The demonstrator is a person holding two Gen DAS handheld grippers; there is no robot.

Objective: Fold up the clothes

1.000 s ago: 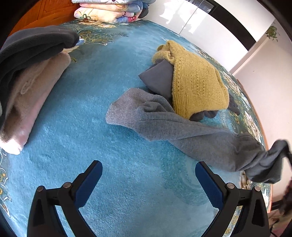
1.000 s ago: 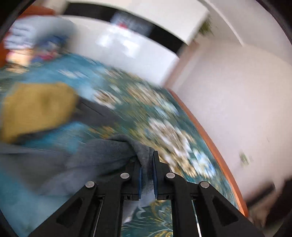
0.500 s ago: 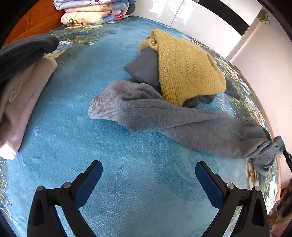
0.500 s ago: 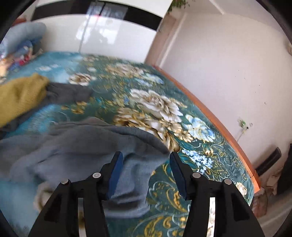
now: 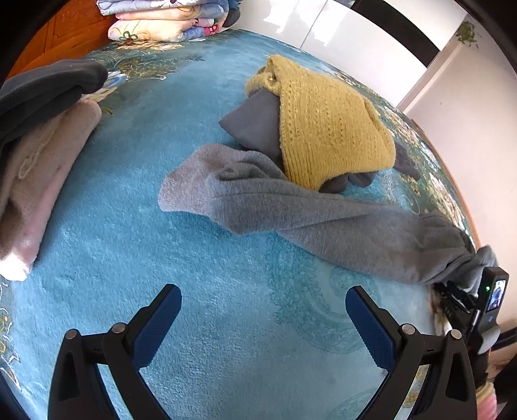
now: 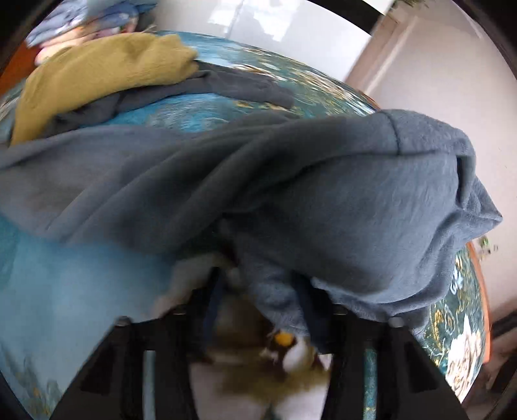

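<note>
A long grey fleece garment (image 5: 323, 219) lies stretched across the teal bed cover (image 5: 161, 258); its right end is bunched at the bed's edge. There my right gripper (image 6: 258, 284) sits low against the bunched grey garment (image 6: 290, 181). Its jaws are closing with a fold of the cloth between them, and the blurred pads still stand apart. Seen from the left wrist, the right gripper (image 5: 452, 290) is at the far right. My left gripper (image 5: 262, 292) hovers open over bare cover, short of the garment, with nothing between its fingers.
A yellow knit sweater (image 5: 329, 129) lies on a dark grey garment (image 5: 252, 122) just beyond the fleece. A folded pink item (image 5: 42, 155) and a dark grey one (image 5: 48, 87) are stacked at the left. Folded bedding (image 5: 161, 19) sits at the back; a wall runs along the right.
My right gripper let go of the grey garment's raised end, opened wide, then dropped low onto the cloth again. The end now rests on the bed. The left gripper stayed open.
</note>
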